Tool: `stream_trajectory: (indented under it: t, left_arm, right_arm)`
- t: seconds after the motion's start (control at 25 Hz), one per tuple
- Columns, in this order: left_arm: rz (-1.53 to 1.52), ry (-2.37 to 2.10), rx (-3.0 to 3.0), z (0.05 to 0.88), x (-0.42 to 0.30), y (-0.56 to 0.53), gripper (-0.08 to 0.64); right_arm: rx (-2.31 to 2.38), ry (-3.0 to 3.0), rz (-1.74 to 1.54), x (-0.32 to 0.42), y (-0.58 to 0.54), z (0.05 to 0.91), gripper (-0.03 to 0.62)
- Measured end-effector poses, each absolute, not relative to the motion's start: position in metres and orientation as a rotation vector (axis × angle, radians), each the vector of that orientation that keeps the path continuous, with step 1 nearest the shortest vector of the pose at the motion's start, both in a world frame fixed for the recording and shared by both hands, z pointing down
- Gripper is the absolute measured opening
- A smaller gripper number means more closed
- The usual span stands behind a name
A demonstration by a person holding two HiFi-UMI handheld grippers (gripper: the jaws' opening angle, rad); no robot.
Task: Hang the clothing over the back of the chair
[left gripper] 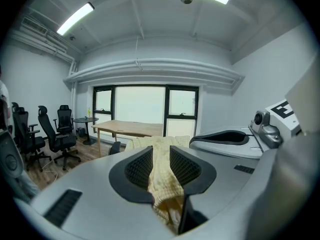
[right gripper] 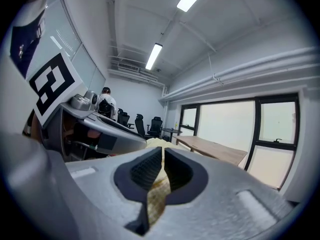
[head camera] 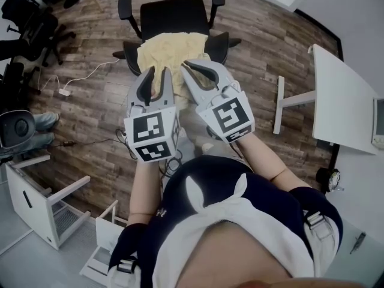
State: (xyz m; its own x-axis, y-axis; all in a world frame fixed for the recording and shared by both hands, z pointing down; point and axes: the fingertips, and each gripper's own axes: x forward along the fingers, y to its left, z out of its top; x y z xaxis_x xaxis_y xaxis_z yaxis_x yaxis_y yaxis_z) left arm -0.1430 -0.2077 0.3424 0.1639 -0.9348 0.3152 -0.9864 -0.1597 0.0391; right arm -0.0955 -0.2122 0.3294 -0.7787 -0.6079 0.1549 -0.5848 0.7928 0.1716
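A pale yellow garment (head camera: 170, 48) is spread over the near side of a black office chair (head camera: 174, 14), hiding most of its backrest. My left gripper (head camera: 157, 77) is shut on the cloth's near edge. In the left gripper view the yellow fabric (left gripper: 159, 176) bunches between the pads of the left gripper (left gripper: 161, 153). My right gripper (head camera: 195, 71) sits just to the right of it, also at the garment's near edge. The right gripper view shows the jaws of the right gripper (right gripper: 163, 155) nearly together, with a thin fold of the garment (right gripper: 158, 196) pinched between them.
A white desk (head camera: 345, 101) stands at the right and a white open cabinet (head camera: 42, 203) at the lower left. Black office chairs (head camera: 30, 17) and a floor cable (head camera: 78, 80) lie at the left. A wooden table (left gripper: 130, 128) stands by the windows.
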Motion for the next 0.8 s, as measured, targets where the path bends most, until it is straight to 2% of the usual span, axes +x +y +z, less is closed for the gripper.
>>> stream_trajectory:
  t: [0.36, 0.8]
  left_arm:
    - [0.257, -1.867, 2.217, 0.338, -0.127, -0.184, 0.104]
    - [0.238, -1.899, 2.213, 0.339, -0.099, -0.141, 0.028]
  right_arm:
    - [0.903, -2.819, -0.154, -0.085, -0.187, 0.327, 0.0]
    - [0.85, -2.865, -0.129, -0.065, -0.143, 0.326, 0.0]
